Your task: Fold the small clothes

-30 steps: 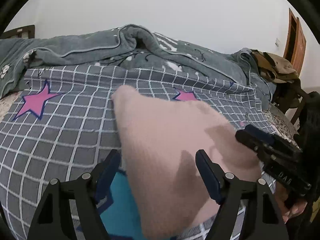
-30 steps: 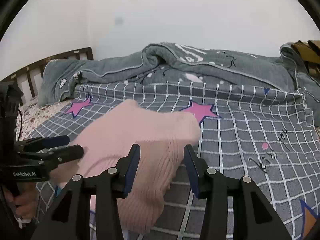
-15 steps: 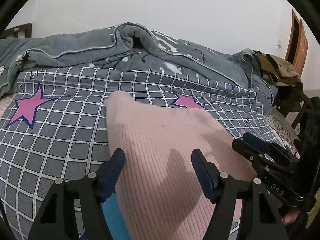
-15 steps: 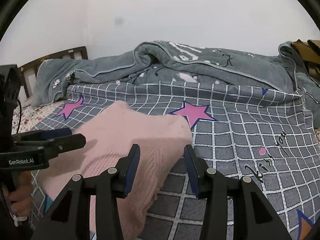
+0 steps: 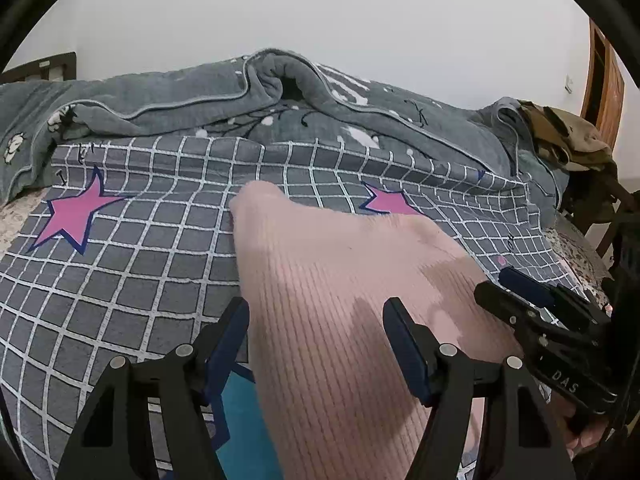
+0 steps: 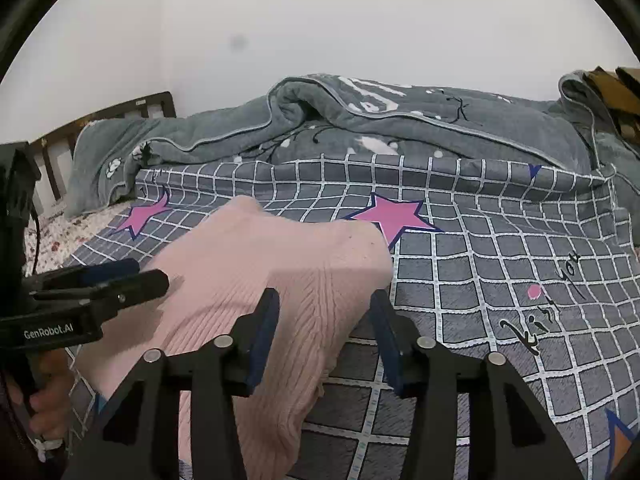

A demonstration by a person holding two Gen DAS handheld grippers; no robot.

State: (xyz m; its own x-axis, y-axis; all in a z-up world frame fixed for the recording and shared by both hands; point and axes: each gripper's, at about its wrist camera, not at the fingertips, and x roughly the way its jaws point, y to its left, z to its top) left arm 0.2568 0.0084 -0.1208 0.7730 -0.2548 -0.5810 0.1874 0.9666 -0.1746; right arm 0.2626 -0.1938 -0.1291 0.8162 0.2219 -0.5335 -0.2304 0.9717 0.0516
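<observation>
The left gripper [image 5: 316, 344] stands wide, nothing pinched; the right gripper [image 6: 324, 336] has its jaws opening, not gripping. Both hang just over the near end of the pink knit top [image 5: 340, 288], which lies on the grid-pattern sheet [image 5: 120, 272] w/ its long axis running away from the tools toward the grey blanket [image 5: 200, 100]. Left straddles the middle, right the right-hand edge, so neither is clearly nearer. Readable: "GenRobot.AI" on the left gripper's side, "DAS" on the right's, and "Kiss you", approx., on the sheet.
</observation>
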